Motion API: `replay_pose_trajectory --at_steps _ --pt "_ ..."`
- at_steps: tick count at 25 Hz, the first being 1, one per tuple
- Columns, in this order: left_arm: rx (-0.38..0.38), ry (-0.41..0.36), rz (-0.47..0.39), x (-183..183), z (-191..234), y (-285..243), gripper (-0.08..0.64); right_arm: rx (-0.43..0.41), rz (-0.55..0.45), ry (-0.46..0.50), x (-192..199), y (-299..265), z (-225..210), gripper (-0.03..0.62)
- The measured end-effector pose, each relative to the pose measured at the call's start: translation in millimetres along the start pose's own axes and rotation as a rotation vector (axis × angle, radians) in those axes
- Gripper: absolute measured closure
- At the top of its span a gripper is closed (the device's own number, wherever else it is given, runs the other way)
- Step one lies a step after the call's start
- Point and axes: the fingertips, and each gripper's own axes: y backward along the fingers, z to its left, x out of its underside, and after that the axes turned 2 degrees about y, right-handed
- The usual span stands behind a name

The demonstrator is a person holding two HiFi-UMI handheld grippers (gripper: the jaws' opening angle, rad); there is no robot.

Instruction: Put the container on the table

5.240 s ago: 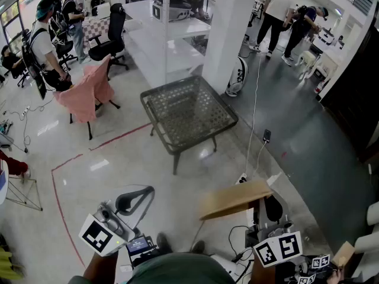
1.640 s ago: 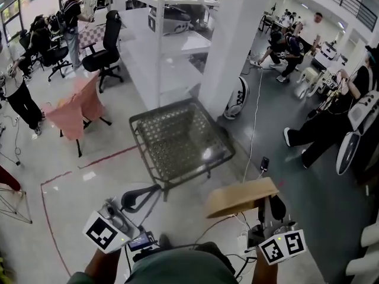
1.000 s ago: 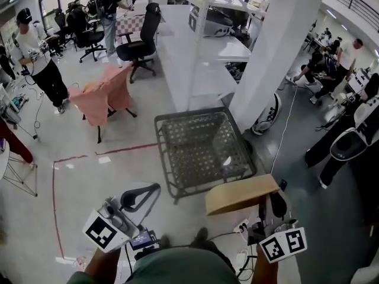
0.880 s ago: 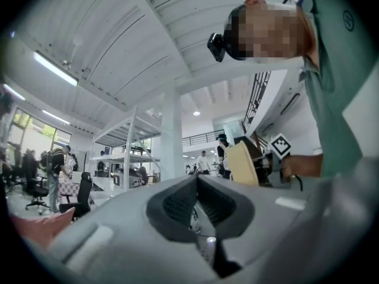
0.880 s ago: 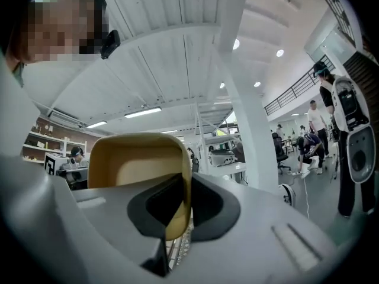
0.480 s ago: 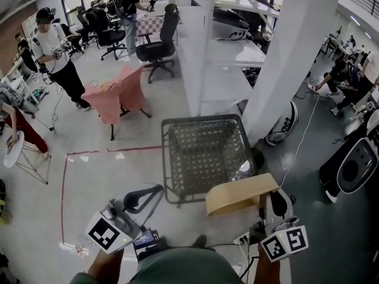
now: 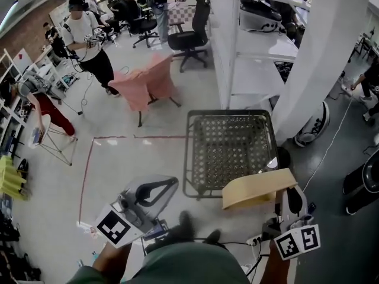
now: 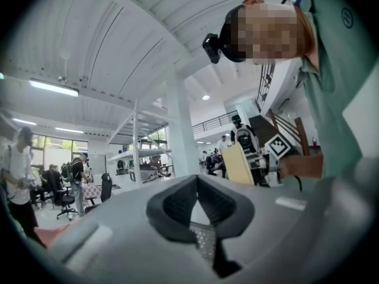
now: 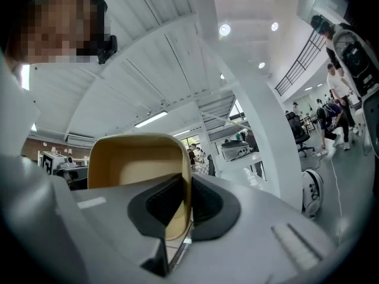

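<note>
Right hand-held gripper (image 7: 285, 189), lower right of head view, is clenched on the container (image 7: 258, 188). In the right gripper view both dark pads pinch one side wall of it, w/ the open, hollow side facing the camera. The container is tan w/ rounded corners and is carried in the air, not set down. In head view it overlaps the near right corner of the dark mesh tabletop (image 7: 228, 147), which fills the frame's ctr. Left hand-held gripper (image 7: 172, 183), lower left of ctr, is closed w/ nothing in it. In its own view the pad tips meet, and only a bit of mesh shows thru the gap below them. That view also catches the container at ctr right, next to the right gripper's marker cube. A thick white pillar (image 7: 320, 58) stands at right of the tabletop, and white shelving (image 7: 260, 40) is behind it at top ctr. A chair draped in pink cloth (image 7: 145, 84) is upper left of ctr, w/ a black office chair (image 7: 189, 37) above it. A red tape line (image 7: 86, 176) runs on the floor at left. Several people stand at the upper left.
</note>
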Motion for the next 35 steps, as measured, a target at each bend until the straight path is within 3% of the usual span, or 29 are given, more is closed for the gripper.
replay_pose_trajectory --at_steps 5,12,23,29,35 --pt "0.007 0.026 -0.008 5 38 -25 0.557 0.004 0.028 -0.007 1 -39 -7 0.565" --pt "0.078 0.088 -0.072 31 102 -45 0.557 0.069 0.055 0.039 6 -94 3 0.565" --pt "0.132 0.079 -0.134 55 202 -56 0.557 0.134 0.062 0.065 6 -182 24 0.565" --pt "0.1 0.085 -0.125 68 238 -60 0.557 0.109 0.099 0.064 16 -226 24 0.565" --pt "0.013 0.122 -0.063 89 264 -87 0.557 0.028 0.149 0.017 37 -283 -12 0.565"
